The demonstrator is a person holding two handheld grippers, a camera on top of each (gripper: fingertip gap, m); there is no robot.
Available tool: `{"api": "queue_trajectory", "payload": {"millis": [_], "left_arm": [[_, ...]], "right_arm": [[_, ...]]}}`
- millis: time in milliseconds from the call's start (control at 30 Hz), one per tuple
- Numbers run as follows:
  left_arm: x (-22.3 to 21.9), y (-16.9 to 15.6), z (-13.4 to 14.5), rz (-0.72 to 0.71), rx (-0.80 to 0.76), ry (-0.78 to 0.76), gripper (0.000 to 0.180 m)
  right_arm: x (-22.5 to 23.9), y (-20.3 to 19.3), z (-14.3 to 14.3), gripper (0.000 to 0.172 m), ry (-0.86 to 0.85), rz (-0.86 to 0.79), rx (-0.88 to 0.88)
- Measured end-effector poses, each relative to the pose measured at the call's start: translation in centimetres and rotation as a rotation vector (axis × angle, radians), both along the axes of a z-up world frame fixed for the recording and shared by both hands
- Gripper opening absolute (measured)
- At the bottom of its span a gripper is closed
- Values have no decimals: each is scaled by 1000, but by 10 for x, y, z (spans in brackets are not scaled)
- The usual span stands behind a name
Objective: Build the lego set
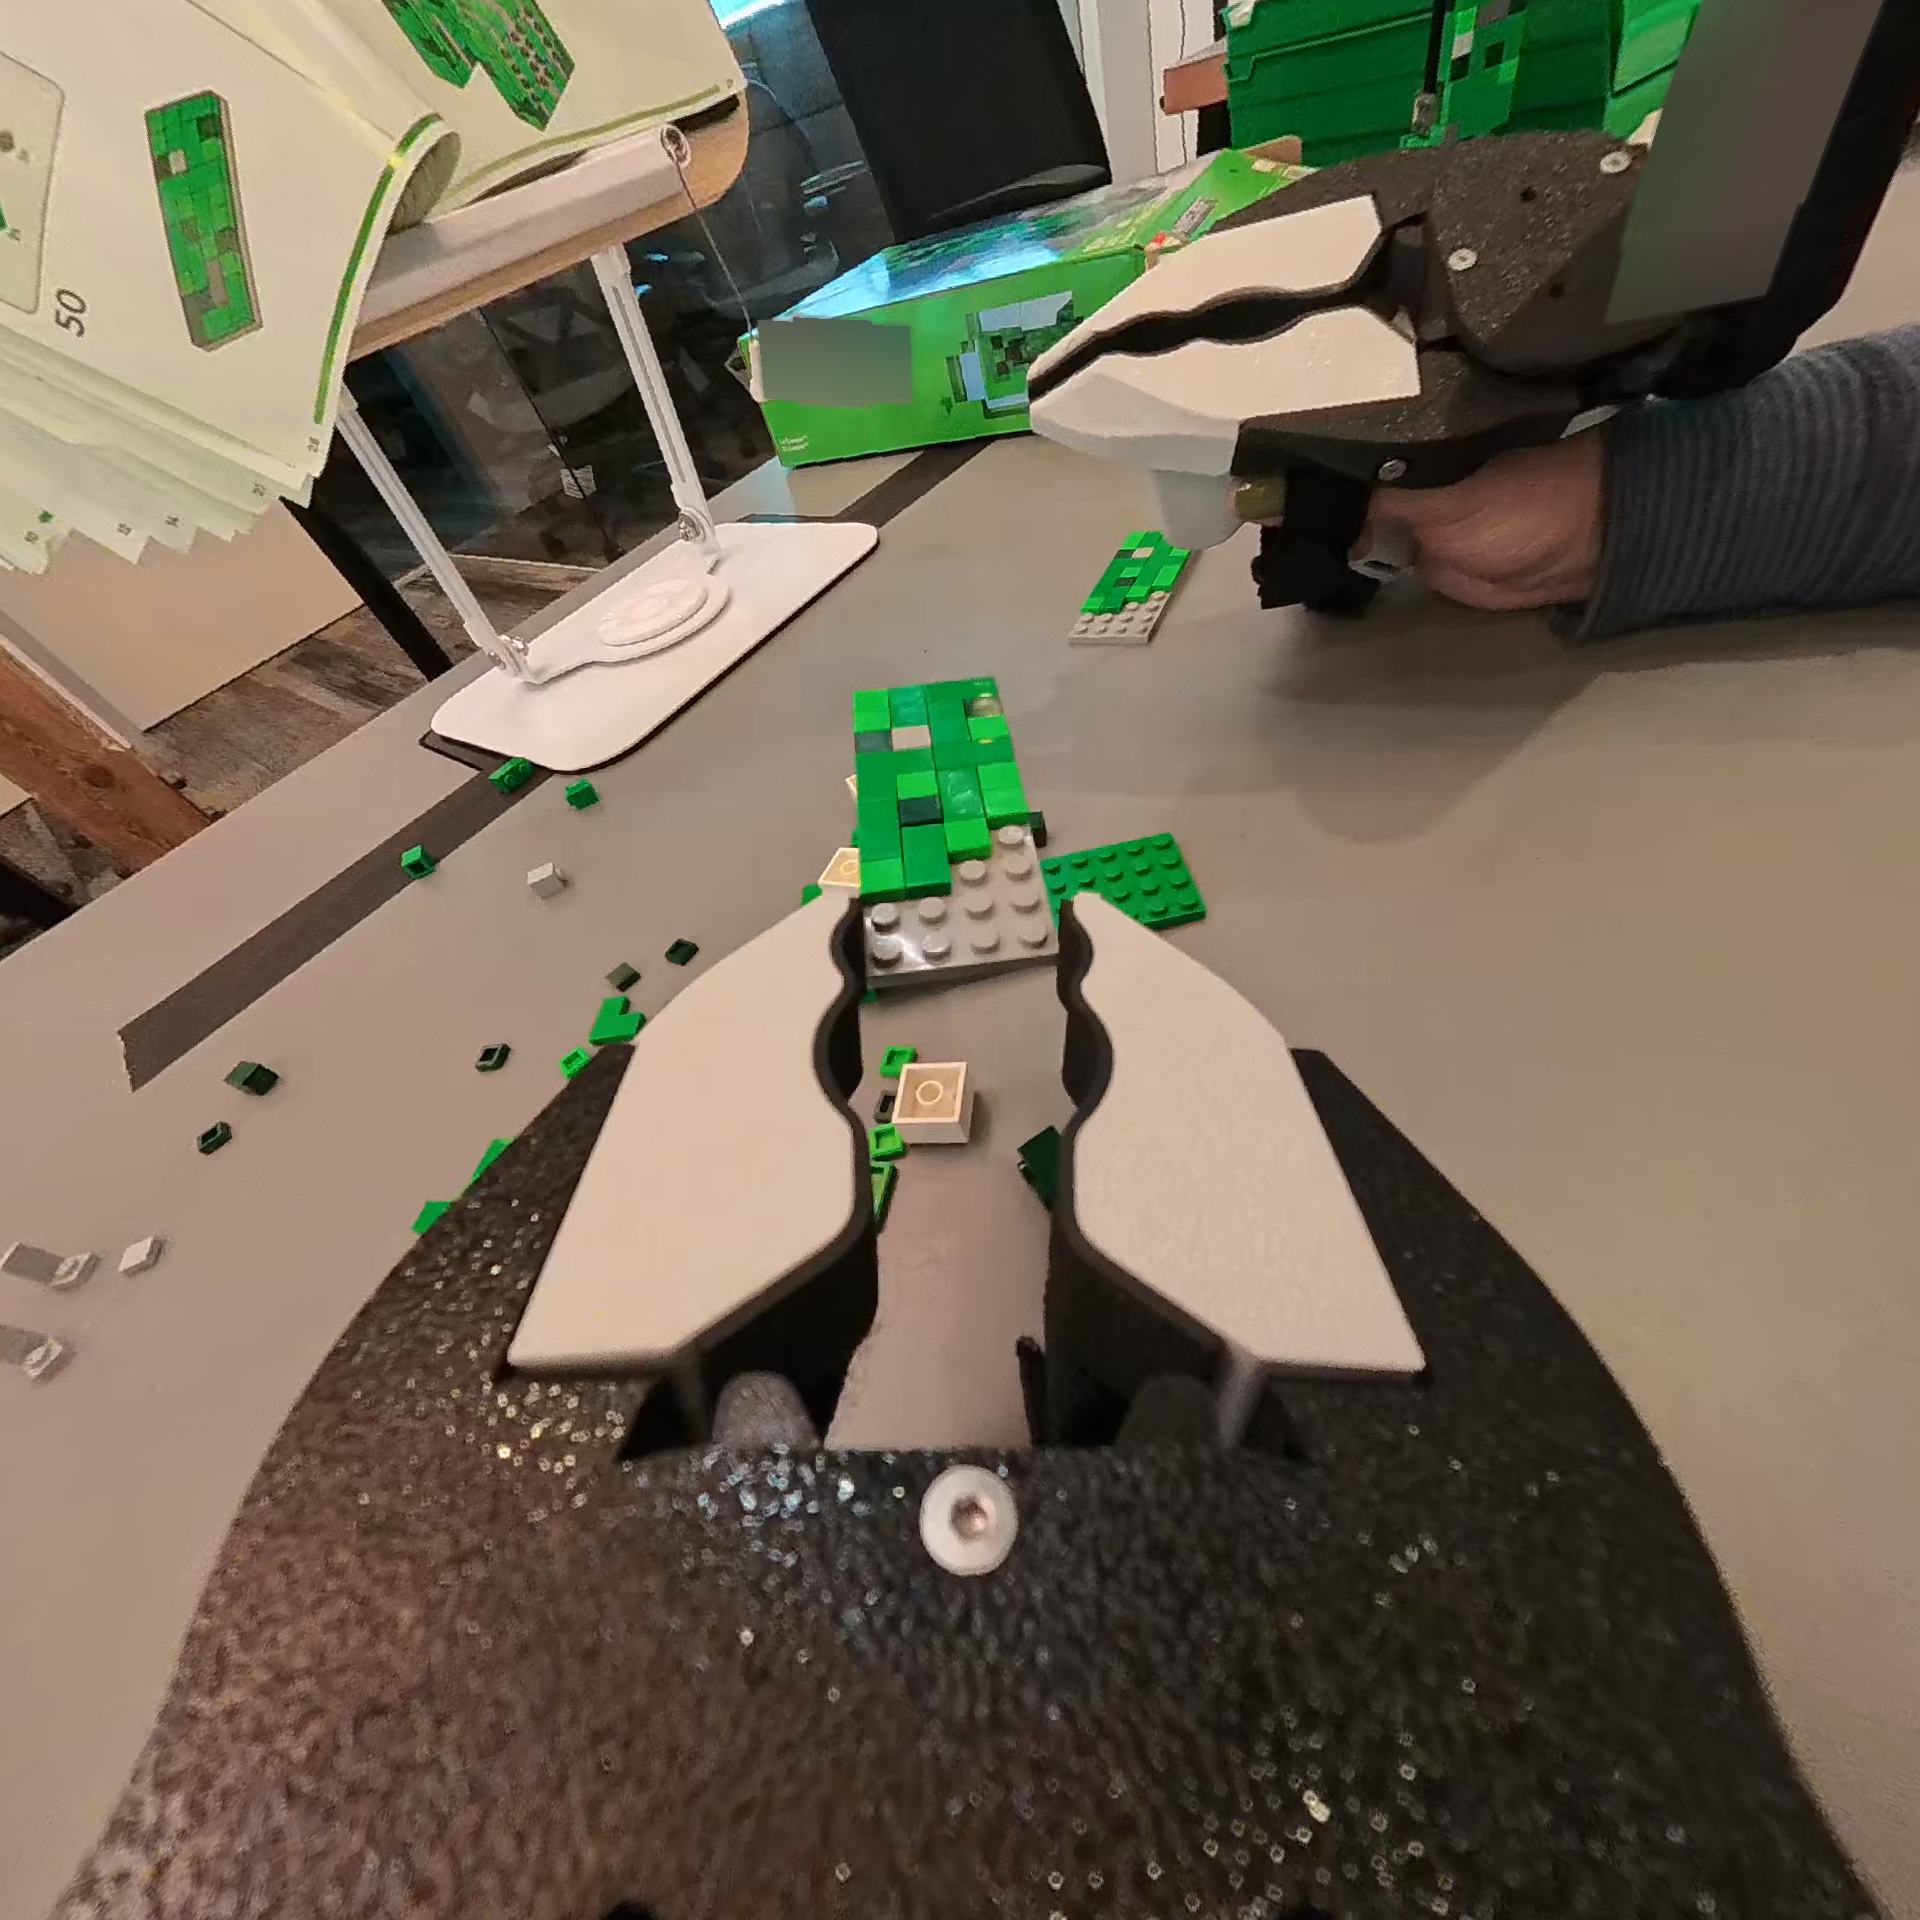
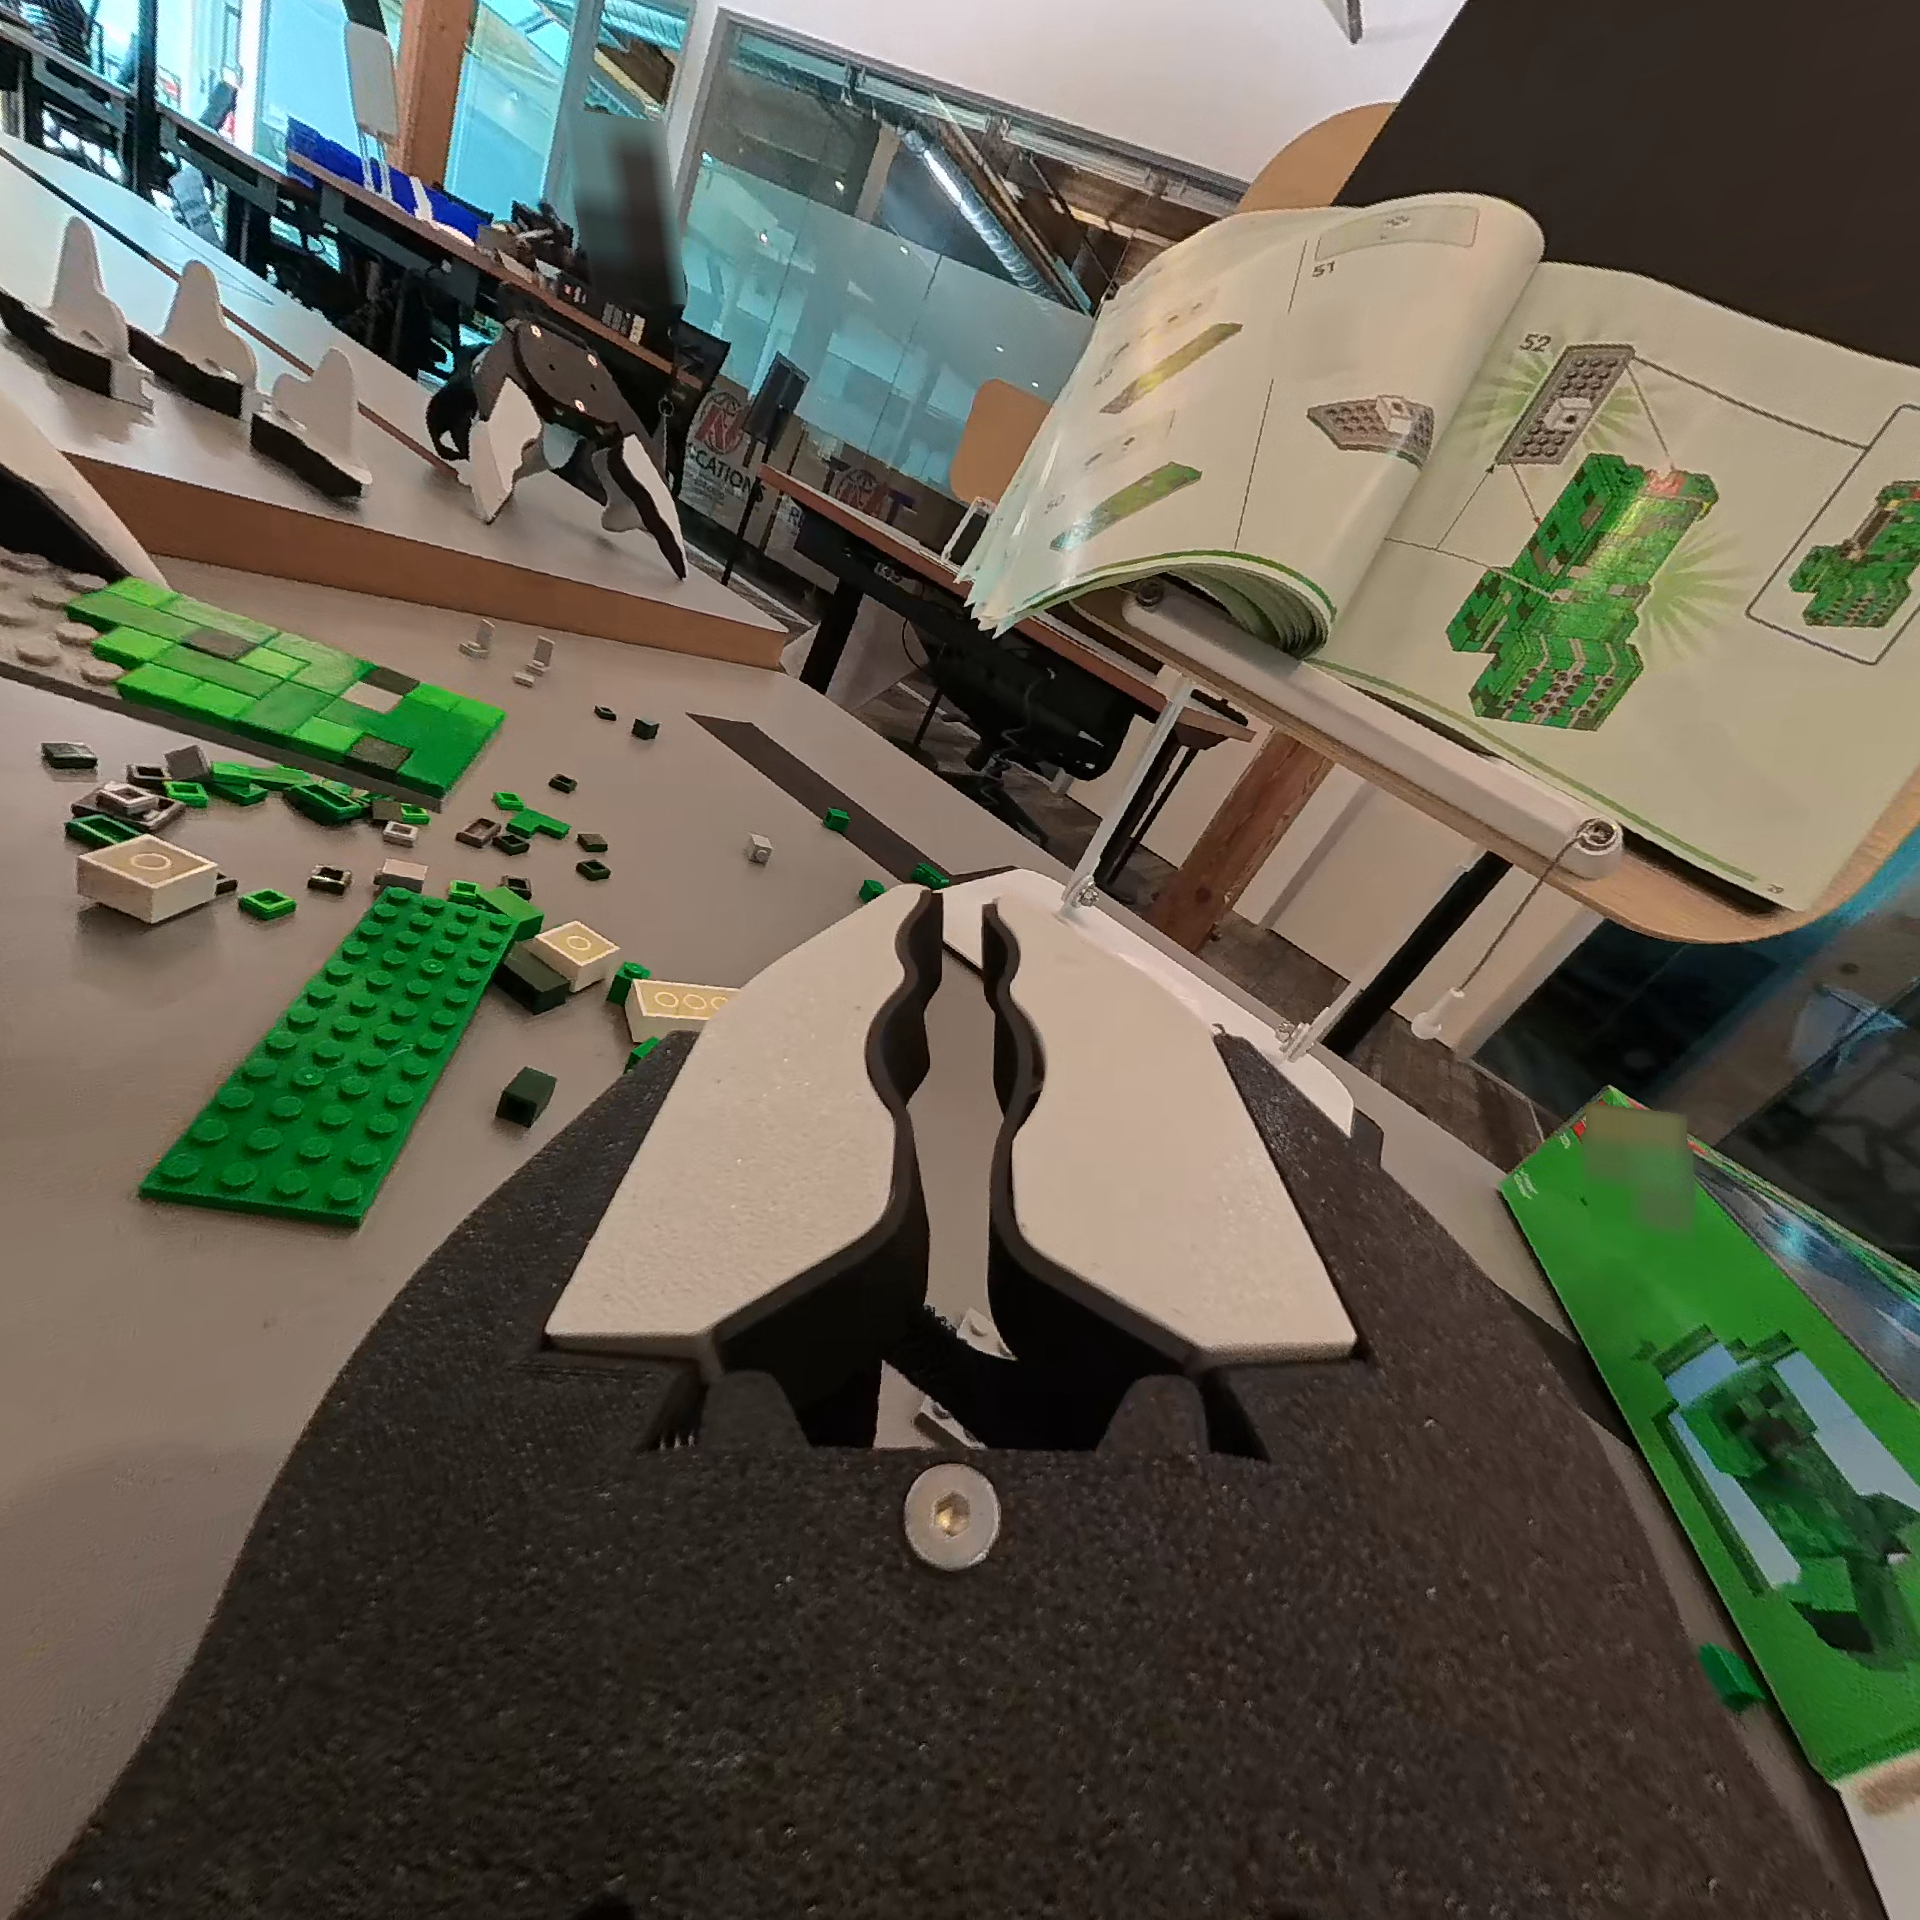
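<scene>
1. Left gripper (image 1: 961, 925): fingers clamped on the near end of the grey studded plate (image 1: 961, 930), one pad pressing each long edge. That near end is lifted off the table (image 1: 1455, 1039).
2. The plate lies straight ahead of the left gripper, its long axis in line with the fingers and running away from them. Green tiles (image 1: 935, 779) cover its far part; the near studs are bare.
3. Right gripper (image 2: 961, 914): fingers nearly closed with a thin slit between the pads and nothing in them. It hangs in the air, well apart from the plate, above and to the right of it; the left gripper is the nearer one.
4. Under the left gripper's fingers: a white brick (image 1: 932, 1101) and small green pieces lie on the table, untouched.
5. Just right of the grey plate: a bare green plate (image 1: 1132, 878), flat. Farther right, a small part-tiled plate (image 1: 1127, 587) near the right hand (image 1: 1496, 540).
6. Surface: matt grey table with a dark strip (image 1: 312, 935), loose green and grey bits scattered left.
7. Farther off: a white stand (image 1: 644, 634) carrying an open instruction booklet (image 2: 1558, 499), a green box (image 1: 935, 353), glass partitions and desks behind.
</scene>
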State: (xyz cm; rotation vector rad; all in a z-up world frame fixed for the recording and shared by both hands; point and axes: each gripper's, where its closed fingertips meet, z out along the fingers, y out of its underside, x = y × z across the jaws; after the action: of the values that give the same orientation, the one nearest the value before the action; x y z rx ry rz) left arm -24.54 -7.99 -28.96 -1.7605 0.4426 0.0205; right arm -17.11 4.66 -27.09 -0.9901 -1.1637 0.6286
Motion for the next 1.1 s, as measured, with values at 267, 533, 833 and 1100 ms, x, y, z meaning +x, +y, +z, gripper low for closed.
{"api": "queue_trajectory", "payload": {"millis": [267, 533, 833, 1100], "left_arm": [[3, 2, -2, -11, -2, 16, 35], [-2, 2, -3, 11, 0, 21, 35], [-7, 0, -6, 32, -5, 34, 35], [-8, 0, -7, 38, -9, 45, 35]], "right_arm": [[-2, -2, 0, 5, 4, 16, 7], [-2, -5, 0, 5, -2, 31, 17], [-2, -4, 0, 4, -4, 37, 16], [-3, -6, 0, 0, -6, 42, 20]]}}
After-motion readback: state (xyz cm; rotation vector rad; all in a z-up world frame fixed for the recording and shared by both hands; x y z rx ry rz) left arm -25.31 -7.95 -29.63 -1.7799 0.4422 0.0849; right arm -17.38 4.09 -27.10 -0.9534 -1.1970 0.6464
